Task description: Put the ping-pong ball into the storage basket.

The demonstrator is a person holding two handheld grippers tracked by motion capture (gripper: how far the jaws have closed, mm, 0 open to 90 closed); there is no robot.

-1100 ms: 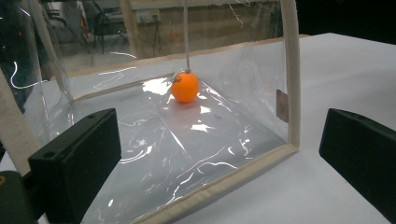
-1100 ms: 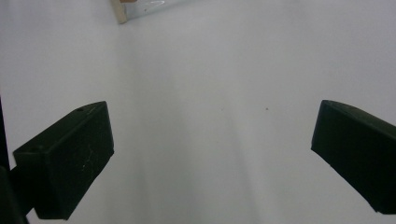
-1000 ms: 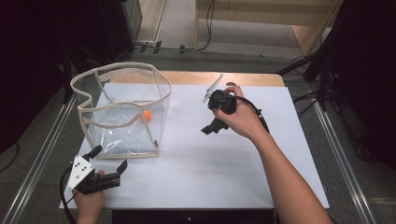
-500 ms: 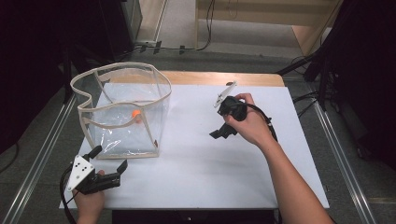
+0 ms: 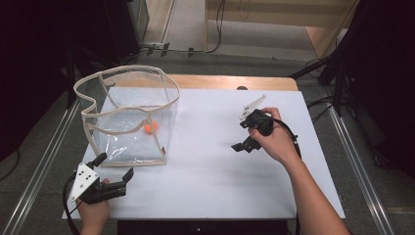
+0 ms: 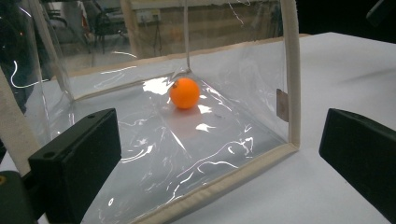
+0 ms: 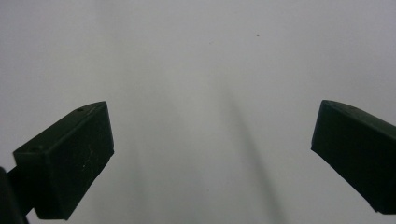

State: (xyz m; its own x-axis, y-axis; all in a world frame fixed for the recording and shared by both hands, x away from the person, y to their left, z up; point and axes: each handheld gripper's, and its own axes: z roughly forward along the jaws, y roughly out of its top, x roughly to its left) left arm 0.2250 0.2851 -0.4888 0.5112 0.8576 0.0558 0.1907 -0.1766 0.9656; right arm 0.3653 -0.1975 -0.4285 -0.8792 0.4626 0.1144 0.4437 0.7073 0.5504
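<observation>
A clear plastic box (image 5: pixel 128 115) with cream trim stands open-topped on the left of the white table (image 5: pixel 215 196). An orange ball (image 5: pixel 150 128) lies on its floor. My left gripper (image 5: pixel 115 167) rests at the table's near left corner, just in front of the box, open and holding nothing. In the left gripper view the ball (image 6: pixel 184 93) shows through the box's clear wall (image 6: pixel 224 107), beyond the wide-apart jaws of the gripper (image 6: pixel 219 154). My right gripper (image 5: pixel 243 146) hangs over the bare middle right of the table, pointed down, open (image 7: pixel 212 154) with only white surface between its jaws.
Metal rails (image 5: pixel 46 161) run along both sides of the table. A wooden strip (image 5: pixel 235 82) edges its far side. Dark equipment and cables stand on the floor beyond.
My right gripper has drawn away from the box, to the right and nearer the person. The orange ball has shifted about inside the box. The left gripper has stayed put.
</observation>
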